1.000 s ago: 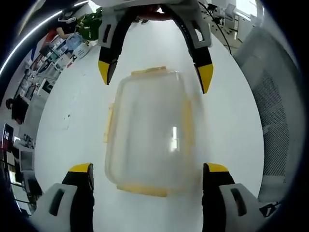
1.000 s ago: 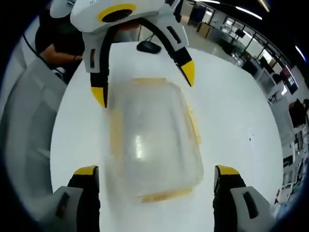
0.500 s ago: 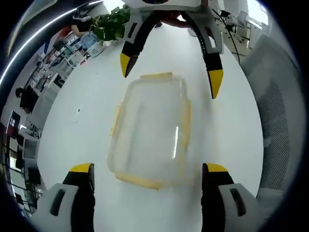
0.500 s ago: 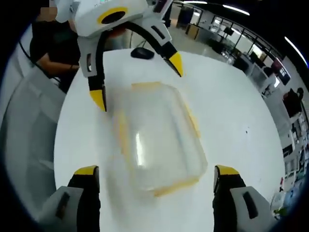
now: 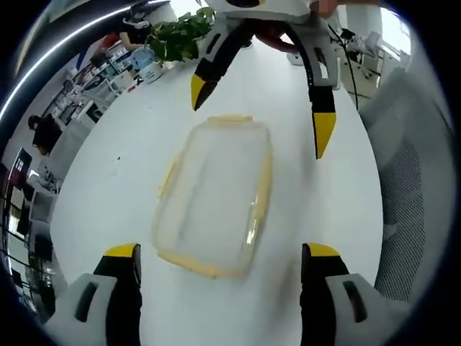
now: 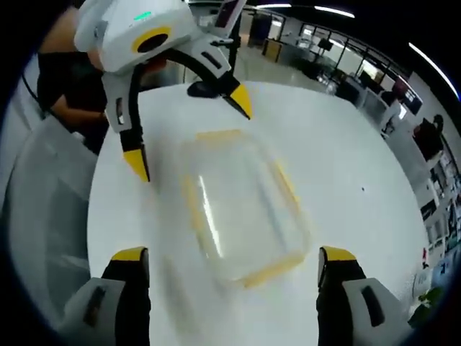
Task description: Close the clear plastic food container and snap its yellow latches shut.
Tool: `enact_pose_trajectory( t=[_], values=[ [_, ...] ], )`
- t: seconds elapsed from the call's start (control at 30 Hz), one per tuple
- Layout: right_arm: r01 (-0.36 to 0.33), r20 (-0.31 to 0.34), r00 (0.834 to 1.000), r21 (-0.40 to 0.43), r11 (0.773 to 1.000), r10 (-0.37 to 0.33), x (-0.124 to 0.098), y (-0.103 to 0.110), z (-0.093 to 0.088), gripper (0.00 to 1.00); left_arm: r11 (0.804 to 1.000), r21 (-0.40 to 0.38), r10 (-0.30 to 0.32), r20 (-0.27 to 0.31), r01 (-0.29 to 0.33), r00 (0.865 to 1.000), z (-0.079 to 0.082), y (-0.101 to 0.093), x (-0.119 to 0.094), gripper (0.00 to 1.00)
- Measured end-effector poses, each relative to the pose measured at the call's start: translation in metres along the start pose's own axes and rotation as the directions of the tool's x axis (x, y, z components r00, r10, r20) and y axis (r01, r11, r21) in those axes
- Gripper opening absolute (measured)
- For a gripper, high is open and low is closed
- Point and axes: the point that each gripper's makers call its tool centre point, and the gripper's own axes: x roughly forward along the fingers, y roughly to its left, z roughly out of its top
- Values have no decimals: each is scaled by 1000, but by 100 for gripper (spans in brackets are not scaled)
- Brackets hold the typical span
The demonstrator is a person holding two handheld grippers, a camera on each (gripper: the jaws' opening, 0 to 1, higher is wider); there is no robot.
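We see the container point(image 5: 212, 194) lying on the table point(image 5: 101, 180), between our left gripper point(image 5: 220, 254) at the near end and our right gripper point(image 5: 263, 97) at the far end. Beyond the far gripper a plant point(image 5: 176, 34) stands at the table's far edge. A chair point(image 5: 407, 194) sits right of the table.
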Motion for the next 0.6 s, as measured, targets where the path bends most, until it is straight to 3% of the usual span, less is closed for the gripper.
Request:
enact_pose_trajectory(
  t=[0.6],
  values=[
    [34, 92, 995, 137, 990, -46, -10, 11, 0, 98, 990, -139, 44, 49, -37, 998, -7, -5, -14, 94]
  ],
)
